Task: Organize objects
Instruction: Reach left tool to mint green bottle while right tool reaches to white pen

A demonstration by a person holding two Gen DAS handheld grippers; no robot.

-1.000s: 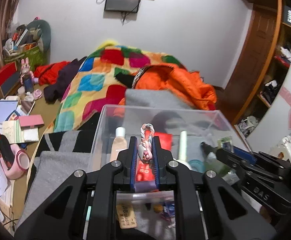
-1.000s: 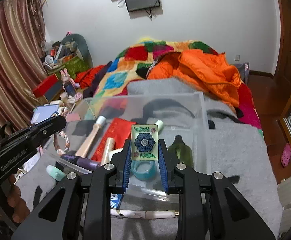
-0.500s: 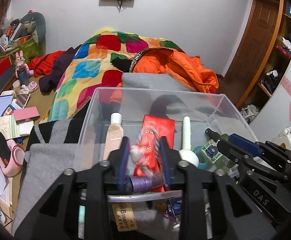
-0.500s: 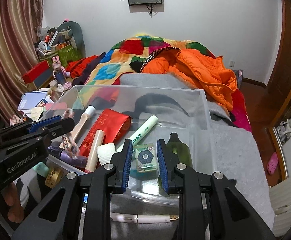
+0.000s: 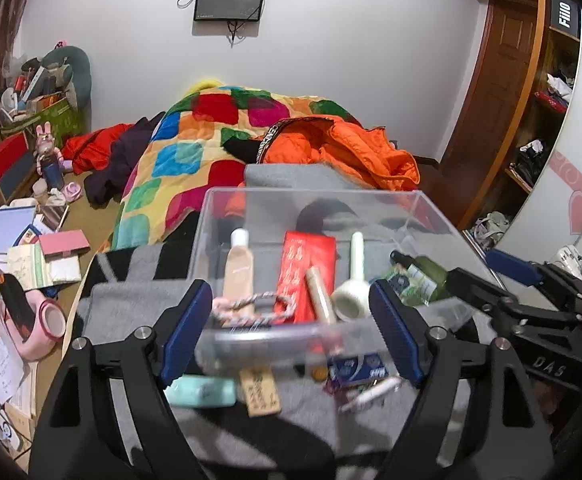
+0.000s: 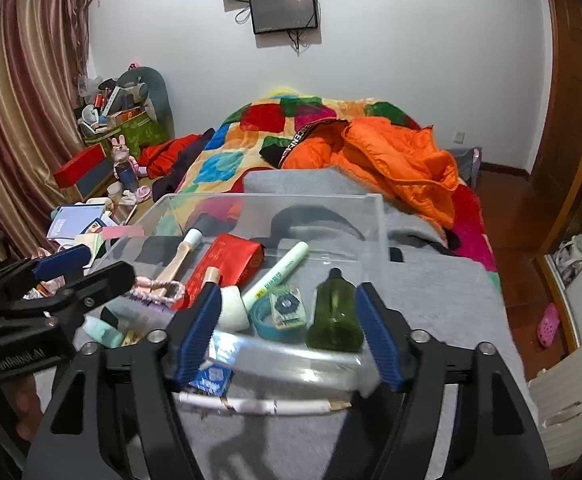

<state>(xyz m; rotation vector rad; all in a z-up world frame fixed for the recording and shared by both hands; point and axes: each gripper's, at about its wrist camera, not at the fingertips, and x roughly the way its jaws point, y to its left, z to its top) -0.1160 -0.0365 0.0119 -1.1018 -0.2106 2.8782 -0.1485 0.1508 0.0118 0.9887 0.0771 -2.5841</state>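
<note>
left gripper [image 5: 291, 324] opening, braided ring [image 5: 253, 307] released; right gripper [image 6: 287, 330] opening, card [image 6: 289, 307] dropped in bin [image 6: 375, 224].

Right hand-held gripper [image 6: 291, 332] opening (nothing gripped) over clear bin [image 6: 375, 232].

The bin [image 6: 371, 220] is clear, glossy plastic, resting on a matt grey, fuzzy cloth [image 6: 443, 292]. Inside it, the green bottle [image 6: 334, 312] looks like shiny translucent plastic, the red pouch [image 6: 231, 260] has a crinkled sheen, and the braided cord [image 5: 251, 306] is rough woven fibre. The orange jacket [image 6: 403, 160] is slick and puffy. The door [image 5: 503, 72] is polished wood.
</note>
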